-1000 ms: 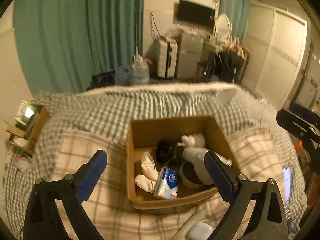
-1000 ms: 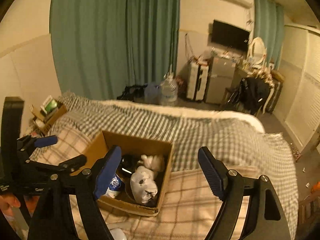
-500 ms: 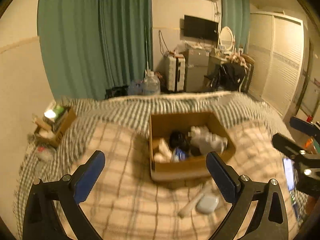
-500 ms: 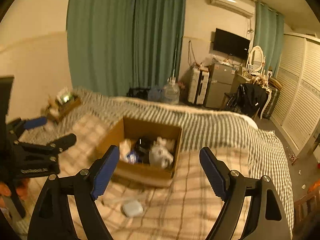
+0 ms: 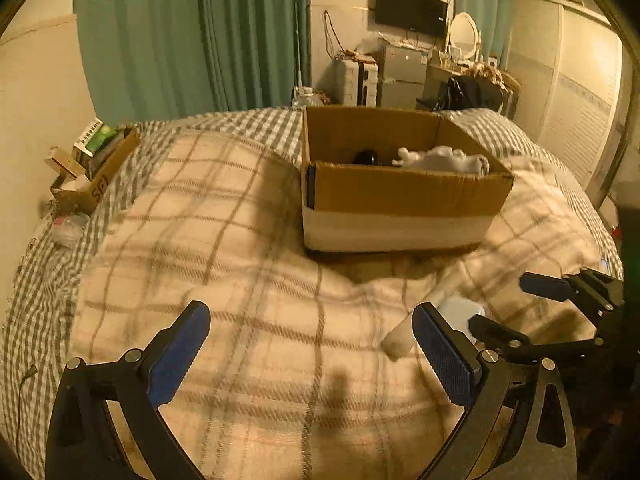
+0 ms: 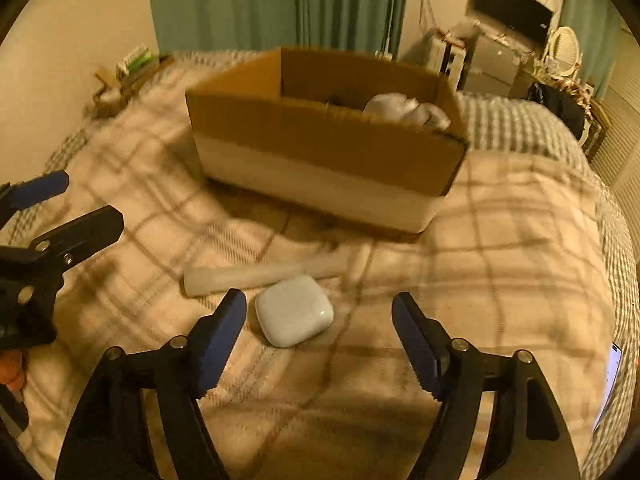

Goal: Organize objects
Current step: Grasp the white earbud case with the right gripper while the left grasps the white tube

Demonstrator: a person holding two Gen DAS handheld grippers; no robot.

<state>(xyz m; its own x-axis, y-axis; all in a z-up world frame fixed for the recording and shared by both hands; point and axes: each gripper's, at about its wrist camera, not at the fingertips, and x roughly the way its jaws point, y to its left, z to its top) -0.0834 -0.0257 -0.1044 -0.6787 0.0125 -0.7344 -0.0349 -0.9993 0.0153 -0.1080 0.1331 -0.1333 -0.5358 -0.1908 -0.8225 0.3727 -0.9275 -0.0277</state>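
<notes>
Right gripper (image 6: 319, 322) with jaws spread wide and nothing between them, low over plaid blanket (image 6: 500, 240), left pad just beside small white rounded case (image 6: 294, 310). Case flat on blanket, touching or nearly touching pale slender tube (image 6: 260, 276) lying lengthwise just behind it. Open cardboard box (image 6: 320, 148) beyond both, near but apart from tube, holding crumpled white item (image 6: 408, 110) and dark object (image 5: 366, 157), mostly hidden by box wall. Left gripper (image 5: 310, 350) likewise wide open and empty, over bare blanket to left of tube and case. Phone (image 6: 614, 368) at blanket's right edge. Smaller carton of oddments (image 5: 94, 168) at bed's far left; green curtains (image 5: 192, 36) and wall-mounted television (image 5: 410, 10) behind.
</notes>
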